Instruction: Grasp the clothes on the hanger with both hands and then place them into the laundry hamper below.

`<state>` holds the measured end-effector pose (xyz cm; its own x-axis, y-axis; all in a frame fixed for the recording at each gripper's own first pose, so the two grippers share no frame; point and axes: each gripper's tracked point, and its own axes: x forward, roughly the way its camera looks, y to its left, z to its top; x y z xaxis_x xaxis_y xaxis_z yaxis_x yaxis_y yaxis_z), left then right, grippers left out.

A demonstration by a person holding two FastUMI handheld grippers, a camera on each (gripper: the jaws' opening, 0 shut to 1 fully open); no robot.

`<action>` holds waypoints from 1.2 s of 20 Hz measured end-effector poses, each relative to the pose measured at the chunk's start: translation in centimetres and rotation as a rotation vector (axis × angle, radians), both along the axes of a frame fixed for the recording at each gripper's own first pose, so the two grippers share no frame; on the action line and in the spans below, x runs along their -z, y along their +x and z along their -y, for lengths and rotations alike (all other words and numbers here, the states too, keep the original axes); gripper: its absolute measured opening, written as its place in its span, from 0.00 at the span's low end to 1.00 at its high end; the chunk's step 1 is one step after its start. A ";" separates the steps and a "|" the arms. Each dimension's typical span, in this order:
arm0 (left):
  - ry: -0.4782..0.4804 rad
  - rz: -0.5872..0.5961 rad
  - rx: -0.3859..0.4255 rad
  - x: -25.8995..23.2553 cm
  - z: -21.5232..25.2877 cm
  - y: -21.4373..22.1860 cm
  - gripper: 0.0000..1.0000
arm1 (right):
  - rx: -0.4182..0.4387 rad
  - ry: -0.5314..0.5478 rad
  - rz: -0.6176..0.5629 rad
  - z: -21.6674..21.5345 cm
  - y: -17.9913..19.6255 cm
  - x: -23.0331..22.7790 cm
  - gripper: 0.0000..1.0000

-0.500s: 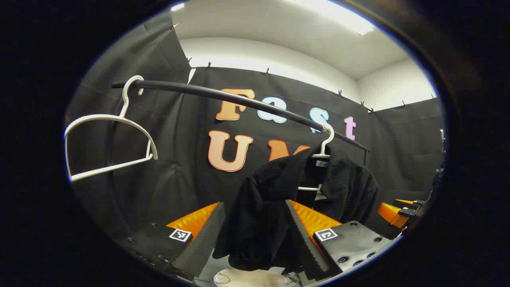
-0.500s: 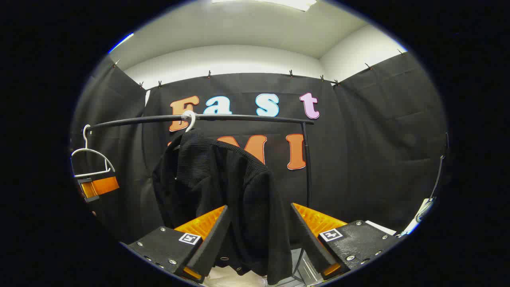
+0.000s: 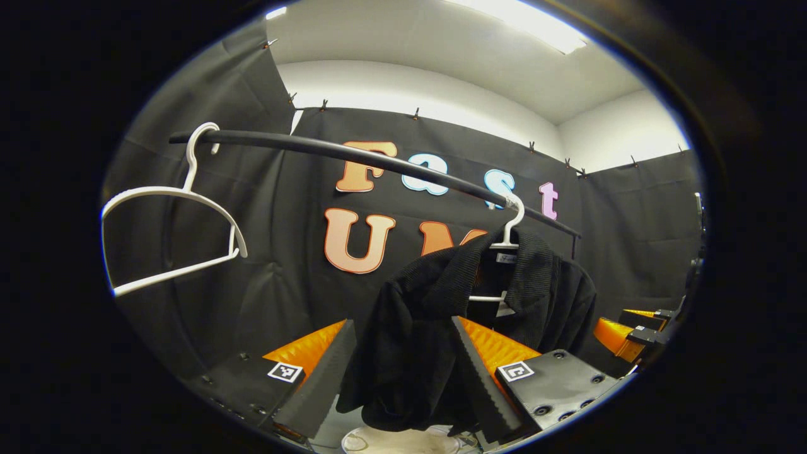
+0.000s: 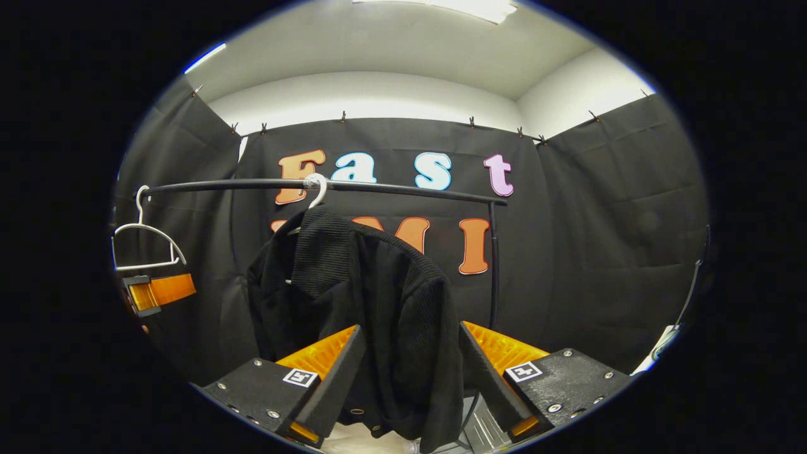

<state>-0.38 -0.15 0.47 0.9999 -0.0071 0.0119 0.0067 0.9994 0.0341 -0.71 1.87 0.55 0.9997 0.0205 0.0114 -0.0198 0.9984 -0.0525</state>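
A black rail (image 3: 353,153) is seen arcing across the upper middle of the left gripper view and running level across the middle of the right gripper view. A black jacket (image 3: 435,328) is hung on a white hanger (image 3: 509,227) hooked over the rail, at lower centre right of the left gripper view and centre left of the right gripper view. A second hanger (image 3: 170,221), bare, is hooked at the rail's end, upper left.

The left gripper (image 3: 403,372) is spread wide at bottom centre, with the jacket's sleeve hanging between its fingers; contact cannot be told, and no squeeze is seen. The right gripper (image 4: 410,372) is likewise released, with the jacket's other side draped between its fingers. A pale round rim, likely the hamper (image 3: 397,441), is glimpsed at the bottom edge below the jacket.

Judged stage: both grippers are set around the cloth, not yet closed.

Risks: only a thin fold may be pinched and slip out; the collar may catch on the hanger when pulled, so the hanger is dragged off the rail; uneven pulling may leave one shoulder hooked.
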 end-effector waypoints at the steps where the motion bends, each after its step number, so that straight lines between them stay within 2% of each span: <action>1: 0.003 0.002 -0.002 0.0 0.0 -0.1 1.00 | -0.002 0.000 -0.001 -0.1 0.0 -0.1 0.93; 2: 0.006 0.003 -0.006 -0.1 0.0 -0.1 0.97 | -0.006 0.001 -0.003 -0.3 -0.1 0.0 0.93; 7: -0.007 0.004 -0.030 0.0 -0.5 -0.5 1.00 | -0.030 -0.009 -0.019 -1.4 0.1 0.7 0.93; 8: -0.005 0.001 -0.035 0.1 -0.6 -0.5 0.96 | -0.040 -0.006 -0.025 -1.9 0.1 1.0 0.92; 11: 0.015 -0.004 -0.045 0.5 -0.9 -0.6 0.97 | -0.084 0.016 -0.045 -3.8 0.3 1.6 0.93; 12: 0.020 -0.008 -0.047 0.7 -0.9 -0.5 1.00 | -0.096 0.015 -0.053 -4.3 0.4 1.9 0.93; 14: 0.022 -0.017 -0.052 1.2 -1.0 -0.5 0.97 | -0.122 0.004 -0.069 -5.4 0.8 2.6 0.93; 16: 0.023 -0.026 -0.055 1.6 -1.2 -0.3 0.97 | -0.142 0.001 -0.088 -6.3 1.5 3.4 0.93; 17: 0.024 -0.028 -0.058 1.7 -1.3 -0.3 0.93 | -0.150 0.001 -0.095 -6.6 1.9 3.8 0.93; 18: 0.025 -0.029 -0.062 1.8 -1.4 -0.3 0.97 | -0.153 -0.001 -0.101 -6.8 2.4 4.1 0.93; 24: 0.023 -0.030 -0.072 2.1 -2.1 -0.1 0.96 | -0.157 0.008 -0.139 -8.0 5.6 5.9 0.93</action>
